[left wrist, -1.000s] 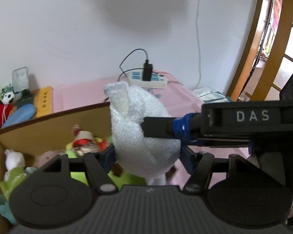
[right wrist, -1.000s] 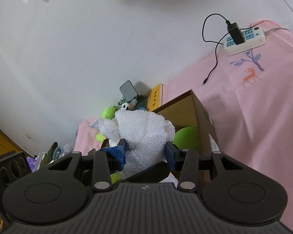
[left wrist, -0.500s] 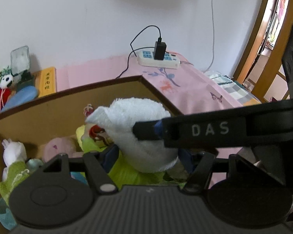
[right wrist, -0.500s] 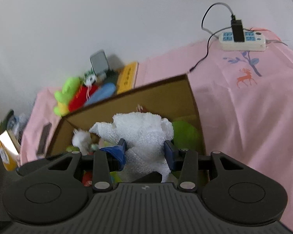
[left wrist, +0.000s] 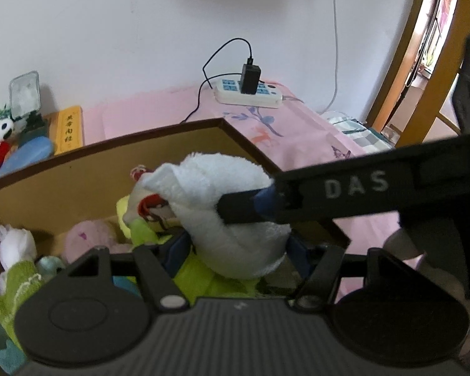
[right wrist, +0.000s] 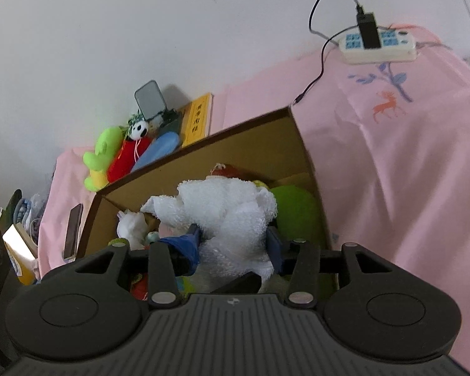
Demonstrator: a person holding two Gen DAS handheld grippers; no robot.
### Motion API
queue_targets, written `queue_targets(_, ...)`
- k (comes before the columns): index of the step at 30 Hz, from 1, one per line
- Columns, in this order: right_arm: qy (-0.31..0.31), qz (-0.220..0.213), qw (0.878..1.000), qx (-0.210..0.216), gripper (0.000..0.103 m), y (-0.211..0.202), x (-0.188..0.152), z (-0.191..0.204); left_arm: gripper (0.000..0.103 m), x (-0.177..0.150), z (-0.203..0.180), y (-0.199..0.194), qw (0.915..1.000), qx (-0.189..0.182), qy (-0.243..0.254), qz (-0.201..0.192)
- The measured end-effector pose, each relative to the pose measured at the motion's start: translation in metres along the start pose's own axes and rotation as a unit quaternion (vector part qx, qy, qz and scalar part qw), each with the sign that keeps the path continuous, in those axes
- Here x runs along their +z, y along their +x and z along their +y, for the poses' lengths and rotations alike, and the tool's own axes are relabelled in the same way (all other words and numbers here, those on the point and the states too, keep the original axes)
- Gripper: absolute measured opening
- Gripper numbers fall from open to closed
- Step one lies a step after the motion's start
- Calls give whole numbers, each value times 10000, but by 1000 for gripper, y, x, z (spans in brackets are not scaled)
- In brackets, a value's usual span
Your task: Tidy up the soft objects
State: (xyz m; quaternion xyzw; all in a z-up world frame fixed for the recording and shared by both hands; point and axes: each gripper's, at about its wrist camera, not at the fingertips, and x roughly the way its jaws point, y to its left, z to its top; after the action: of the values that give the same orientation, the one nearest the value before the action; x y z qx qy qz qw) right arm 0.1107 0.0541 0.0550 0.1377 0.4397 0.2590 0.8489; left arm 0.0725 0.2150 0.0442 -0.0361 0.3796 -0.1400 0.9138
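A white fluffy soft toy (left wrist: 228, 206) hangs over the open cardboard box (left wrist: 78, 181). My left gripper (left wrist: 235, 250) is shut on its lower part. My right gripper (right wrist: 235, 244) is shut on the same toy (right wrist: 232, 216); its black finger marked DAS (left wrist: 354, 188) crosses the left wrist view from the right. The box (right wrist: 203, 153) holds several soft toys: a green one (right wrist: 294, 210), a small white one (right wrist: 131, 228), a pink one (left wrist: 87, 238) and a doll with a red cap (left wrist: 150, 206).
A pink cloth (right wrist: 407, 163) covers the surface around the box. A white power strip (left wrist: 250, 94) with a black plug lies at the back by the wall. Green, red and blue plush toys (right wrist: 122, 156), a yellow book (left wrist: 67, 128) and a phone (right wrist: 73, 232) lie left of the box.
Both grippers have come down with the white toy, from above the box rim to just inside the box mouth. Both stay shut on it.
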Motion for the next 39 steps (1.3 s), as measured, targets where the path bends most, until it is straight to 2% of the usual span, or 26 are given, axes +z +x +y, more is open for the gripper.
queue_targets(4,-166,-117,9997,-152,30,-13,-5,2,67,1,-9,-8,9998,167,48,-22)
queue_targets(13,71,-551,9979,-325,30,-45,-16,-10,67,1,-20,-36,9973,717,-106,-113)
queue_targets(18,-39,-681,9968,-411,30,-55,-20,-10,67,-2,-27,-50,9945,1030,-164,-113)
queue_targets(24,-468,-729,9946,-579,30,-66,-27,-3,68,-6,-40,-65,9872,1550,-366,-125)
queue_targets(31,-443,-708,9942,-680,30,-86,-31,-24,69,-12,-69,-69,9785,2000,-498,-15)
queue_targets(39,-570,-660,9916,-956,30,-106,-43,-55,70,-20,-104,-56,9775,1963,-758,161)
